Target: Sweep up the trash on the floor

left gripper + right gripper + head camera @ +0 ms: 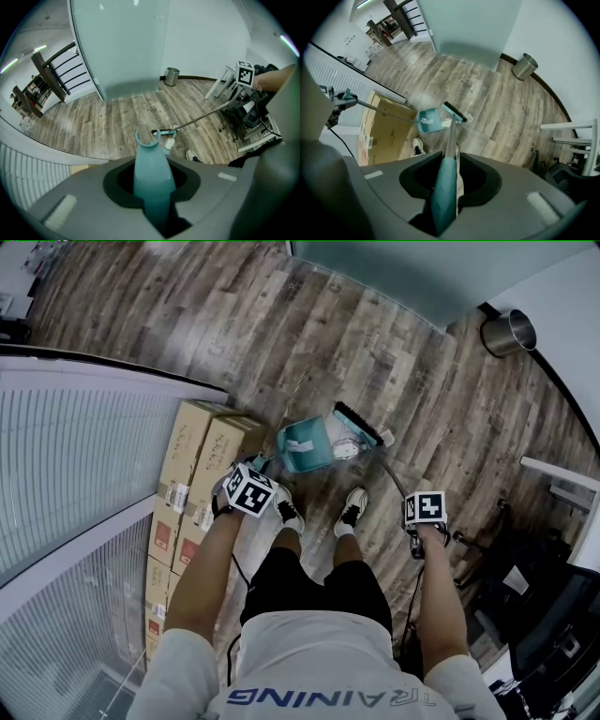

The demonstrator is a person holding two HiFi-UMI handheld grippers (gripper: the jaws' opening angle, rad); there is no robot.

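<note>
Only the gripper views show the jaws. The left gripper (151, 183) is clamped narrow on the teal pan handle (151, 164), which fills the slot and runs straight out ahead of the jaws. The right gripper (448, 187) stands wide. The teal broom handle (443, 197) lies between its jaws, leaning to one side with a pale gap along the other, so the pads seem not to press it.

The head view hides both sets of jaws under the marker cubes (249, 491) but lays out the floor (234, 343). The pan (305, 446) sits on it ahead of the left gripper. The brush head (356, 424) is just beside the pan, ahead of the right gripper. The person's shoes (352, 507) stand between the grippers and the pan.

The trash (347, 448) is white scraps at the pan's edge, right under the brush head and far down the pole from the right gripper. One more piece lies just past the brush head's far end.

The right gripper view looks into the pan and shows a white patch there; whether it is a scrap or a label cannot be told. It also catches the left gripper at its far left.

In the left gripper view the handle covers the pan, and only the brush head and a scrap show past the handle's tip. The pole (206, 115) slants up from there towards the right gripper, off to the right.

Boxes (202, 465) stand close on the left gripper's outer side. A bin (509, 332) stands far ahead of the right gripper, well apart from the trash.
</note>
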